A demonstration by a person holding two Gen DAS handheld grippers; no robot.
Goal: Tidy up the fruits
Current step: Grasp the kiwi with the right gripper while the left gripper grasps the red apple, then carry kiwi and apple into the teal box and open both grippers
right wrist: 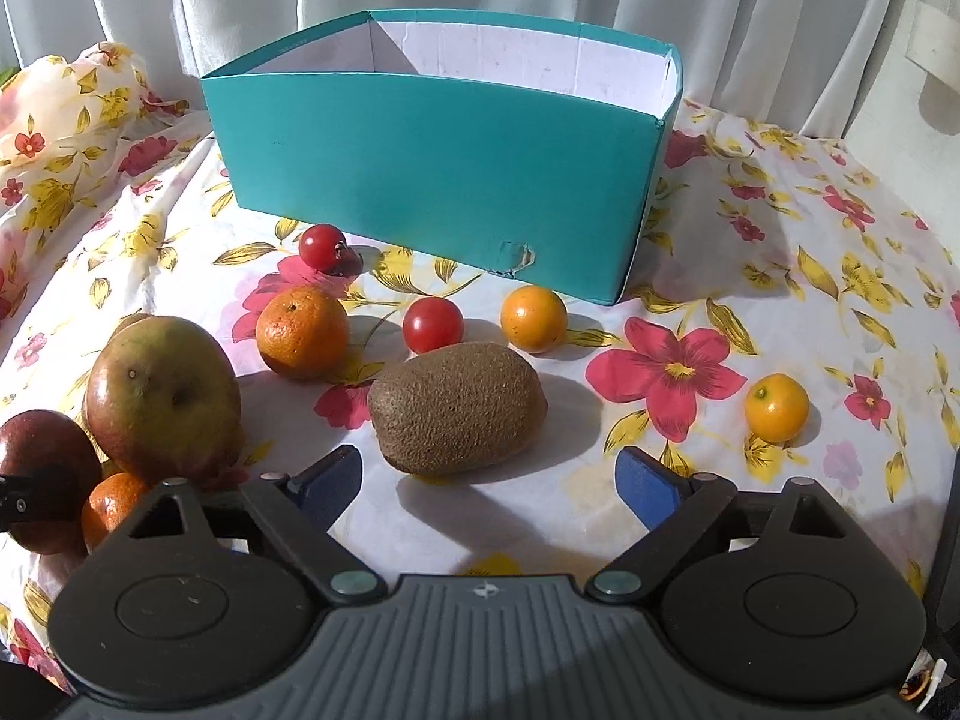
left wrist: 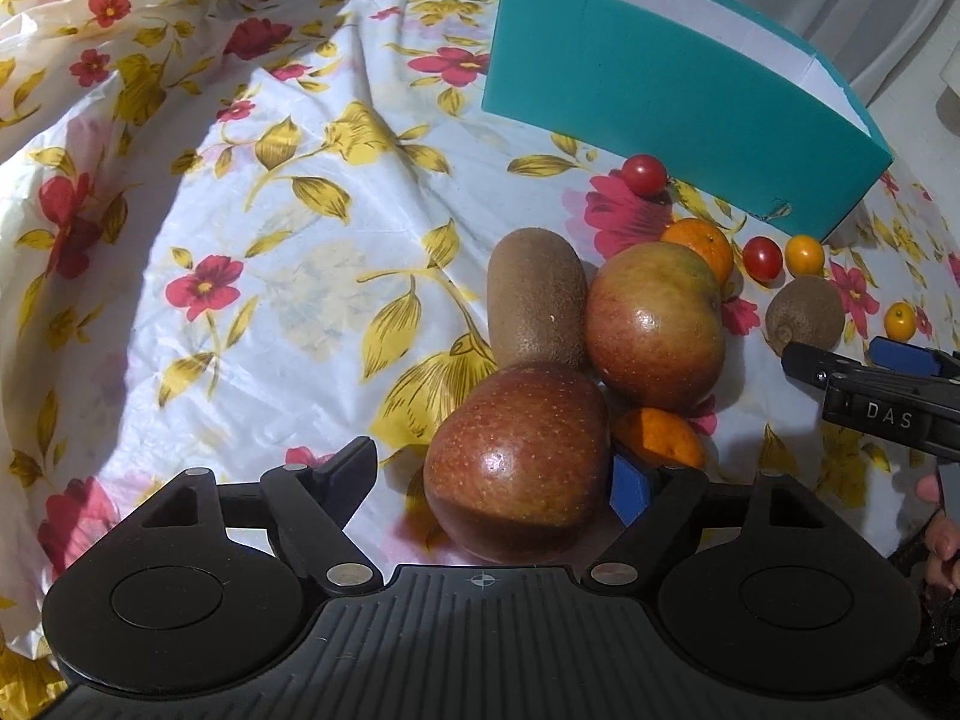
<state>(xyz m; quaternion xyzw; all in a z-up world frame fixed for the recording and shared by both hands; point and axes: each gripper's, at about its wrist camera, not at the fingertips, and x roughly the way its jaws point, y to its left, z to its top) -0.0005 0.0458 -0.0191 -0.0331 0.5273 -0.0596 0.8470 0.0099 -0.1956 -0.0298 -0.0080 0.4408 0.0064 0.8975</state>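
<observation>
- On the far left, the floral tablecloth point(left wrist: 180, 192) lies wrinkled and bunched.
- The left gripper point(left wrist: 498, 480) is spread wide around a dark red apple point(left wrist: 516, 468); whether its pads touch the skin cannot be told.
- Crowding that apple: an upright kiwi point(left wrist: 537, 297) behind, a greenish-red apple point(left wrist: 654, 324) touching the upright kiwi, and a mandarin point(left wrist: 660, 441) wedged just beside the blue pad.
- A second mandarin point(right wrist: 302, 330) and cherry tomatoes point(right wrist: 433, 324) lie near the teal box point(right wrist: 432, 180).
- The right gripper point(right wrist: 489, 480) gapes open, empty, facing a lying kiwi point(right wrist: 456, 408).
- Two small orange fruits point(right wrist: 777, 407) sit rightmost.
</observation>
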